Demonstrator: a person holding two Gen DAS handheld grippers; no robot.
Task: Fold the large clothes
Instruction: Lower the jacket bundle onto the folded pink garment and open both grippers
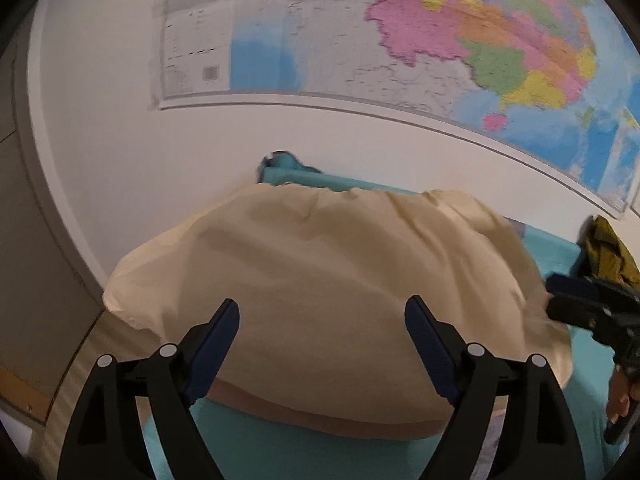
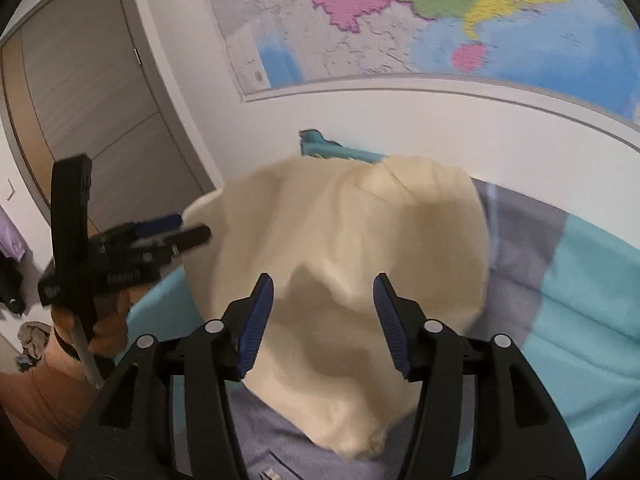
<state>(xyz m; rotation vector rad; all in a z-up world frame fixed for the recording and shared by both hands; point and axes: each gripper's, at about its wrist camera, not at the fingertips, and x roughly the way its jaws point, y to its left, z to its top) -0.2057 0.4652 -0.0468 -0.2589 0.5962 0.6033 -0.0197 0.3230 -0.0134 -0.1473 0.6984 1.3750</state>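
A large cream garment lies spread over a teal-covered bed; it also shows in the right wrist view, bunched and creased. My left gripper is open and empty just above the garment's near edge. My right gripper is open and empty over the garment's near part. The right gripper shows at the right edge of the left wrist view. The left gripper shows at the left of the right wrist view.
A colourful map hangs on the white wall behind the bed. An olive garment lies at the far right. A grey-lilac cloth lies beside and under the cream garment. A grey door stands at the left.
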